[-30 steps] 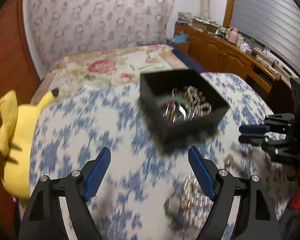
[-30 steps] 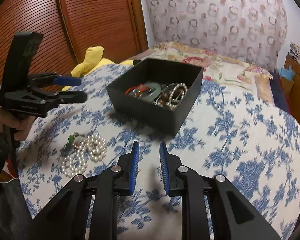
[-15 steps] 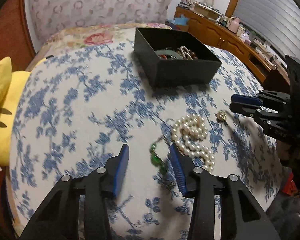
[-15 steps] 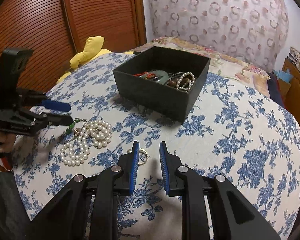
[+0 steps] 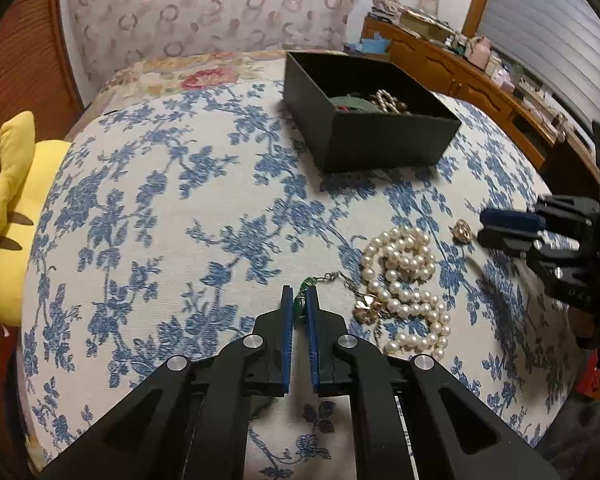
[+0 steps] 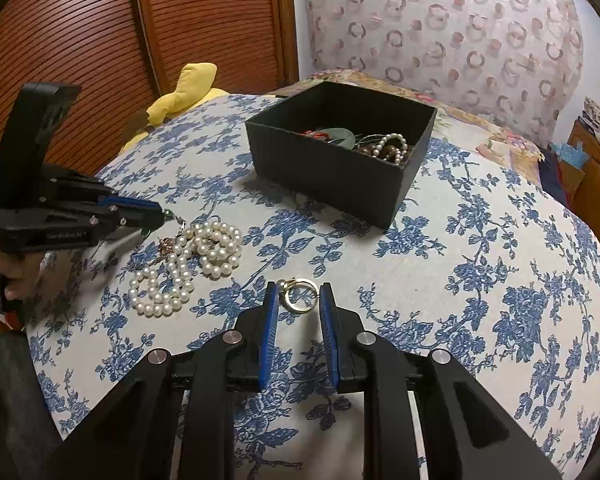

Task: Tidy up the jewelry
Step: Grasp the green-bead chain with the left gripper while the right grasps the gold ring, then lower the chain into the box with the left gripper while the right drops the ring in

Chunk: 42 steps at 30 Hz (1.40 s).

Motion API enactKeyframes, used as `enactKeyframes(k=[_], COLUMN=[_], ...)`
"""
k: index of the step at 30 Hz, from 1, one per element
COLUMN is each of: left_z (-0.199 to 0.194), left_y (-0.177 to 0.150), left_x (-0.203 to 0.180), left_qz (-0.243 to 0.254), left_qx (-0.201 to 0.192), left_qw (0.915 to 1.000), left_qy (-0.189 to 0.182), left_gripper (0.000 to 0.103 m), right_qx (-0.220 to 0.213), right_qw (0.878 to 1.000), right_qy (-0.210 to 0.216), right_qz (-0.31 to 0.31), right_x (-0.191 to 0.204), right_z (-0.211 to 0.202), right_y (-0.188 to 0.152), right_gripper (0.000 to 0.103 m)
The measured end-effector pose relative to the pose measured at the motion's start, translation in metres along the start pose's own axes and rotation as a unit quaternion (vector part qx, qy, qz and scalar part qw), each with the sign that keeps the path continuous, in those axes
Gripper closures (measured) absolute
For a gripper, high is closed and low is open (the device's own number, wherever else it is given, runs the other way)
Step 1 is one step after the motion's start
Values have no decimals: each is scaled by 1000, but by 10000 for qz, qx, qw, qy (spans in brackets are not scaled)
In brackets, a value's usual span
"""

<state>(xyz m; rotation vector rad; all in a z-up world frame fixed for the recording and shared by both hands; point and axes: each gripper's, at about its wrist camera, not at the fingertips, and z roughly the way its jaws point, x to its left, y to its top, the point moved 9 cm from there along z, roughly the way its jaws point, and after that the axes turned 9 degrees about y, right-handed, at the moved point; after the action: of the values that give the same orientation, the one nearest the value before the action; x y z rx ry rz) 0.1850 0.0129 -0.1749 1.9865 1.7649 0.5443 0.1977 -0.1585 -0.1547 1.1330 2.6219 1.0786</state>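
Observation:
A black jewelry box (image 5: 370, 120) holding several bracelets sits on the blue-flowered bedspread; it also shows in the right wrist view (image 6: 342, 150). My left gripper (image 5: 299, 298) is shut on a green-stone pendant (image 5: 300, 308) whose thin chain trails toward a pearl necklace (image 5: 406, 280) heaped on the bed. The pearls also show in the right wrist view (image 6: 192, 264), with the left gripper (image 6: 162, 216) beside them. My right gripper (image 6: 298, 294) is open, its fingers either side of a gold ring (image 6: 298, 294) lying on the bedspread. The ring (image 5: 462, 231) sits just ahead of the right gripper (image 5: 488, 226).
A small rose-gold charm (image 5: 368, 306) lies against the pearls. A yellow plush toy (image 5: 12, 200) lies at the bed's left edge by a wooden slatted door (image 6: 100, 40). A padded headboard (image 5: 212, 12) stands behind; a wooden dresser (image 5: 480, 76) runs along the right.
My left gripper has closed from open onto the green pendant. My right gripper has opened a little and moved forward so the gold ring now lies between its fingers.

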Motion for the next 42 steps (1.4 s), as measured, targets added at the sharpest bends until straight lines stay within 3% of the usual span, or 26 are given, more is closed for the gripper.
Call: enactKeyframes(k=[7, 16, 20, 34, 42], left_z=[-18, -33, -37, -47, -54], left_y=[19, 40, 45, 67, 96], left_x=[8, 9, 10, 3, -7], left_qz=[-203, -300, -346, -338, -189], left_qx=[-375, -700, -776, -1053, -1315], left_qw=[9990, 9968, 9960, 9930, 9901], left_qy=[-143, -242, -280, -417, -446], left_gripper=[98, 98, 98, 97, 98], right_qx=[130, 412, 399, 56, -313], right_qw=[9998, 9990, 9990, 10000, 9994], right_qy=[125, -60, -90, 23, 27], right_qz=[-11, -167, -152, 0, -145], right_x=[7, 9, 5, -3, -2], right_z=[10, 24, 24, 4, -21], right_y=[3, 4, 5, 14, 46], right_gripper=[80, 80, 89, 92, 92])
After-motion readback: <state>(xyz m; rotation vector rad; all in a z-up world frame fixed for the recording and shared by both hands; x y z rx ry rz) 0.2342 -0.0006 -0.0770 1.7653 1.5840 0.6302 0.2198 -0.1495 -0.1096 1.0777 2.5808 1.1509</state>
